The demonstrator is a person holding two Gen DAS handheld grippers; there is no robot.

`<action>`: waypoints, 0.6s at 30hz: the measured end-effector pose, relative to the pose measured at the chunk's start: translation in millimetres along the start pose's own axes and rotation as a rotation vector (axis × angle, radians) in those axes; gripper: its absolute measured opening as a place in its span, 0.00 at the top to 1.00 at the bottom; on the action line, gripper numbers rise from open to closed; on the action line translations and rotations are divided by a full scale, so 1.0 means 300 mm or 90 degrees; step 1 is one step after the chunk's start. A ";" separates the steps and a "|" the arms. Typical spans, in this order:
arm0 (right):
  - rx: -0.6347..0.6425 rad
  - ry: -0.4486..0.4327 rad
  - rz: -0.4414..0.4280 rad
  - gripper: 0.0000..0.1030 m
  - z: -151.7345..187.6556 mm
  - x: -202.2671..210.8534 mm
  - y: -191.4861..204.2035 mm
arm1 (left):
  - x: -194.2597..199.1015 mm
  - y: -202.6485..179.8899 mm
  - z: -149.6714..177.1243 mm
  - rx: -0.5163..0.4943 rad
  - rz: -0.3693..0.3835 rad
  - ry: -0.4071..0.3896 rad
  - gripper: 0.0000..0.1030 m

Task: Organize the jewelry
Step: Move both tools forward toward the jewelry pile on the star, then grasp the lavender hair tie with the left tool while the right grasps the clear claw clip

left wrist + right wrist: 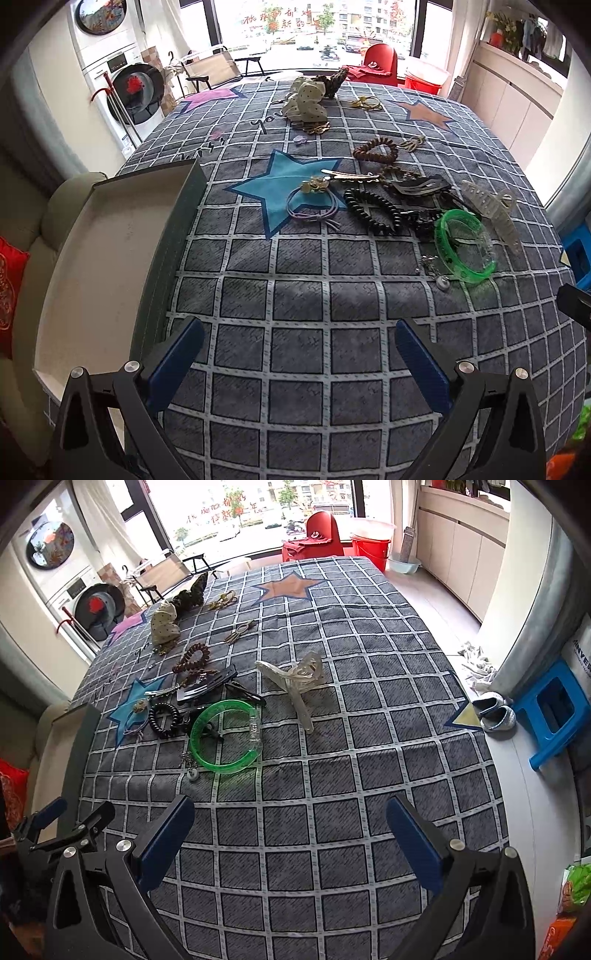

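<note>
1. Jewelry pile sits mid-cloth, far of both my claws: green bangle [224, 736] nearest, lying partly over a black clip; clear claw clip [295, 679] just right of it, black coil tie [164, 720] to its left, brown coil tie [194, 657] farther back
2. Handling guess: bangle looks rigid, light, slick plastic, so pinch across the rim, not the open gap. Clear clip is stiff with teeth and may be brittle, so take it by the body. Coil ties look soft and springy, any loop works
3. Small pendant and chain [191, 770] touching the bangle's near edge look fiddly, could snag and drag along
4. Open box [110, 240] at left edge of the checked cloth [295, 332], empty inside as far as I see, likely the drop spot
5. Left gripper [299, 350] spread wide, holding nothing, over bare cloth
6. Right gripper [291, 834] also wide and empty, near of the bangle
</note>
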State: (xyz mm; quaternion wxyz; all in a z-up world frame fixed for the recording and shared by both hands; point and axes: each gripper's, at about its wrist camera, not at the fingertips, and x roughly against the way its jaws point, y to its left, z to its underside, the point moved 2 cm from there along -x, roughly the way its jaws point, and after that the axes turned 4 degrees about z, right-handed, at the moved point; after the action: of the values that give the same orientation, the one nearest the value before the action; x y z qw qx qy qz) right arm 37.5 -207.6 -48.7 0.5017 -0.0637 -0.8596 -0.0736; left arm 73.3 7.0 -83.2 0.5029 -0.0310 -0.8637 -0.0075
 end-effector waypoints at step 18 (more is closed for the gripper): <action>-0.002 -0.001 0.019 0.00 -0.102 -0.105 -0.102 | -0.187 0.051 -0.164 -0.003 0.032 -0.002 0.00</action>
State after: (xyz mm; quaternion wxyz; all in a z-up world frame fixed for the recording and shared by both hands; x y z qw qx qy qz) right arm 73.3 -244.6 -63.3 0.5019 -0.0774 -0.8588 -0.0677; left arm 144.6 17.6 -107.9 0.5019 -0.0539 -0.8633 0.0033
